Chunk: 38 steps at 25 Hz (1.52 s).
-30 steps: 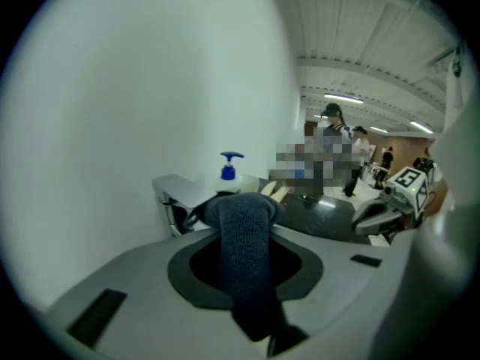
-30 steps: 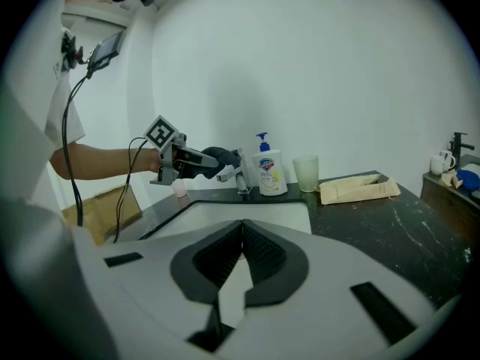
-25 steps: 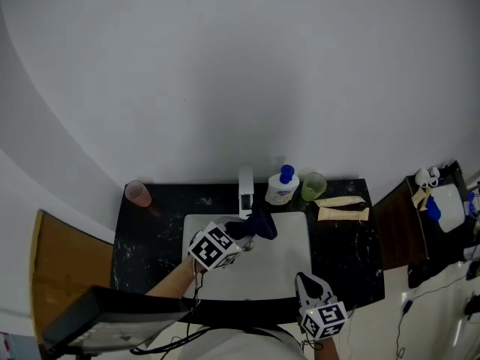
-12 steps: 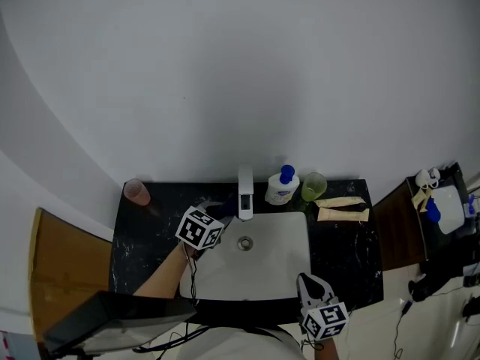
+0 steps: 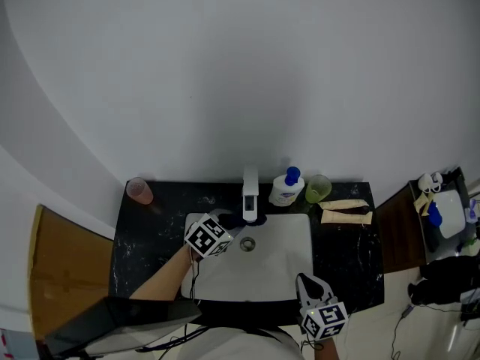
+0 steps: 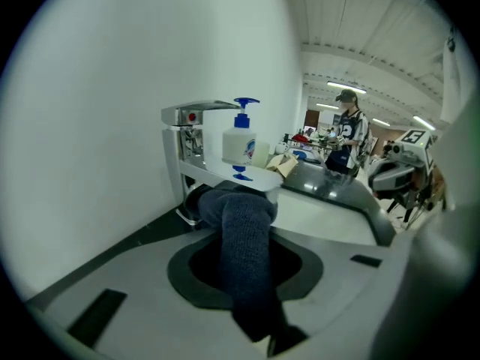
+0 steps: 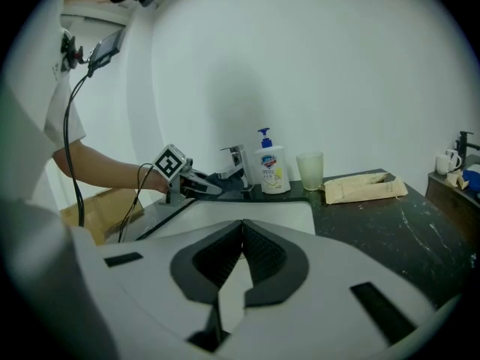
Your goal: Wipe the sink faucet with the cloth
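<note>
A chrome faucet (image 5: pixel 250 193) stands at the back rim of the white sink (image 5: pixel 289 268). My left gripper (image 5: pixel 227 224) is just left of the faucet's foot, shut on a dark blue cloth (image 6: pixel 244 250). The cloth's free end is bunched against the faucet's base (image 6: pixel 189 210), under the spout (image 6: pixel 202 111). The right gripper view shows the same from the side, with the left gripper (image 7: pixel 196 185) low beside the faucet (image 7: pixel 238 165). My right gripper (image 5: pixel 310 286) hangs at the sink's near rim, shut with nothing in it.
A blue-pump soap bottle (image 5: pixel 286 188) and a green cup (image 5: pixel 318 188) stand right of the faucet. Beige folded cloths (image 5: pixel 345 209) lie on the black counter (image 5: pixel 150 231), and a pink cup (image 5: pixel 138 192) is at its back left. A side table with clutter (image 5: pixel 442 208) stands far right.
The left gripper with the cloth left the spot under the spout, swung left, then came down against the left of the faucet's foot. The right gripper stayed put.
</note>
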Available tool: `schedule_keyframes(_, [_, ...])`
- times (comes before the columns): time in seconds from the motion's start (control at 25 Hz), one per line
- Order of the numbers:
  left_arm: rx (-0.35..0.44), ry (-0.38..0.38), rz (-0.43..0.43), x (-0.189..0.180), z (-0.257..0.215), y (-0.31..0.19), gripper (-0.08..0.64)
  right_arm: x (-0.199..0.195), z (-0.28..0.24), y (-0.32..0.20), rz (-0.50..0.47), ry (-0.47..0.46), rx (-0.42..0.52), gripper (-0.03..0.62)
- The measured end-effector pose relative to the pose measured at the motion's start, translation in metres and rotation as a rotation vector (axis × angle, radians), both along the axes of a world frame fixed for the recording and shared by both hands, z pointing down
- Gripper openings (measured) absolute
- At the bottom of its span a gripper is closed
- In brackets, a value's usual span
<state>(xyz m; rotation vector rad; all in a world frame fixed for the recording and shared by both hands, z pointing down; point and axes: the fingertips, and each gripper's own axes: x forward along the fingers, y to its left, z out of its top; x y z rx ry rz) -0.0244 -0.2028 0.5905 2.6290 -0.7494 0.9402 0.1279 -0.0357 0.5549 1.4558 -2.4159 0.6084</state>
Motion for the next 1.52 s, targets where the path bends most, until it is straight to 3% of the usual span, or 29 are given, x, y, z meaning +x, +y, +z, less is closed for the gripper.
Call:
schedule_keyframes(0.24, [0.112, -0.049, -0.068, -0.019, -0.016, -0.066, 0.083, 0.004, 0.001, 0.004, 0.016, 0.011, -0.012, 0.005])
schedule_keyframes(0.36, [0.100, -0.053, -0.056, -0.018, -0.015, -0.068, 0.083, 0.004, 0.001, 0.005, 0.022, 0.012, -0.015, 0.005])
schedule_keyframes(0.72, [0.104, -0.076, 0.235, 0.006, 0.005, 0.001, 0.083, -0.011, 0.003, -0.003, 0.002, 0.009, -0.015, 0.005])
schedule_keyframes(0.84, [0.096, -0.075, 0.287, 0.005, 0.008, 0.010, 0.083, -0.011, 0.002, -0.004, 0.006, 0.009, -0.012, 0.005])
schedule_keyframes(0.92, [0.090, -0.073, 0.254, 0.002, 0.008, 0.000, 0.083, -0.010, 0.003, -0.003, 0.010, 0.012, -0.015, 0.005])
schedule_keyframes(1.08, [0.107, -0.045, 0.085, -0.011, -0.009, -0.053, 0.083, -0.010, 0.002, -0.001, 0.017, 0.015, -0.016, 0.005])
schedule_keyframes(1.32, [0.093, -0.088, 0.002, -0.022, -0.012, -0.078, 0.084, -0.009, -0.001, 0.005, 0.031, 0.016, -0.013, 0.005])
schedule_keyframes(1.52, [0.151, -0.127, 0.167, 0.008, 0.006, -0.039, 0.084, -0.010, 0.001, 0.012, 0.029, 0.018, -0.019, 0.005])
